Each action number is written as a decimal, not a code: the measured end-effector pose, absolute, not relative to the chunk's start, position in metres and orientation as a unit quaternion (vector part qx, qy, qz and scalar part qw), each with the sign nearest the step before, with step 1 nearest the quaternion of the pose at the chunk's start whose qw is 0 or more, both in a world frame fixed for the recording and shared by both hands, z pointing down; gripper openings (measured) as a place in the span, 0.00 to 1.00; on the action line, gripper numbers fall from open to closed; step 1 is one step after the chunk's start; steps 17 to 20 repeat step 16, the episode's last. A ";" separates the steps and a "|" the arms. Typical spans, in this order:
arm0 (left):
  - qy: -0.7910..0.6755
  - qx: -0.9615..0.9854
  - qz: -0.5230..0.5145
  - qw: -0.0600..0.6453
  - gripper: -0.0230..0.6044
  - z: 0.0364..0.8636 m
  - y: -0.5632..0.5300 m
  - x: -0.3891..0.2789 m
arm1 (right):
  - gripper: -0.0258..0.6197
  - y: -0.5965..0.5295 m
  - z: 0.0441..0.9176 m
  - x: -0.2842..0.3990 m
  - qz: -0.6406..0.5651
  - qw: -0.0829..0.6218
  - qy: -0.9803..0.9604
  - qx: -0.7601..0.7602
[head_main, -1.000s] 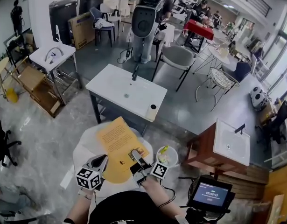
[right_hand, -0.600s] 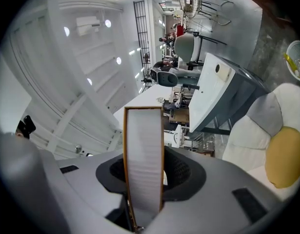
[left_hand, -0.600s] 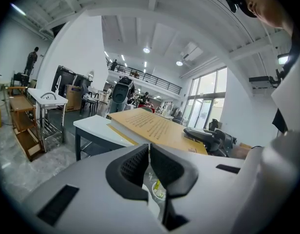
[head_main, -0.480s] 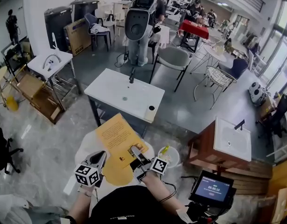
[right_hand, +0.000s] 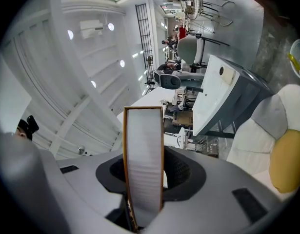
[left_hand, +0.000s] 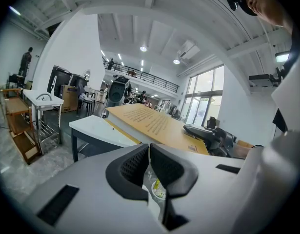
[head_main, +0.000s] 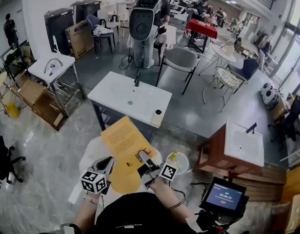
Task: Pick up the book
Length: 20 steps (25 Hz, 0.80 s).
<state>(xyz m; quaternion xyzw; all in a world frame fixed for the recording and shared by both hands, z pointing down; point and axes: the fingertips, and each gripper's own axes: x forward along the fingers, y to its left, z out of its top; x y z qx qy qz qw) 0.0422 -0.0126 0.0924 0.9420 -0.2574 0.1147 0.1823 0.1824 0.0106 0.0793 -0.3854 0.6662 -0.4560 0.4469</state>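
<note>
The book (head_main: pixel 123 140) has an orange-yellow cover and is held up off the seat, slanting away from me. My right gripper (head_main: pixel 145 159) is shut on its near right corner. In the right gripper view the white page edge of the book (right_hand: pixel 144 150) stands upright between the two pads. My left gripper (head_main: pixel 106 165) hovers just left of the book, shut, with nothing between its fingers. From the left gripper view the book (left_hand: pixel 154 126) shows as a flat slab, with the right gripper (left_hand: pixel 208 133) clamped on its near end.
A round white seat (head_main: pixel 91 152) with a yellow cushion (head_main: pixel 121 180) lies under the book. A white bin (head_main: pixel 178 163) stands to its right. A white sink-top table (head_main: pixel 130 97) is ahead and a wooden sink cabinet (head_main: pixel 237 150) at the right. People stand further back.
</note>
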 end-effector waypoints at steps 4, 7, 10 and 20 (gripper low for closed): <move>-0.261 0.940 0.119 0.186 0.07 0.097 -0.013 0.041 | 0.29 0.011 0.083 0.185 -0.460 0.446 0.662 -0.389; -0.265 0.938 0.120 0.189 0.07 0.101 -0.014 0.038 | 0.29 0.011 0.087 0.184 -0.463 0.444 0.660 -0.391; -0.267 0.937 0.120 0.191 0.07 0.104 -0.013 0.039 | 0.29 0.013 0.090 0.186 -0.464 0.444 0.659 -0.391; -0.266 0.936 0.123 0.196 0.07 0.107 -0.012 0.041 | 0.29 0.014 0.093 0.189 -0.469 0.445 0.651 -0.397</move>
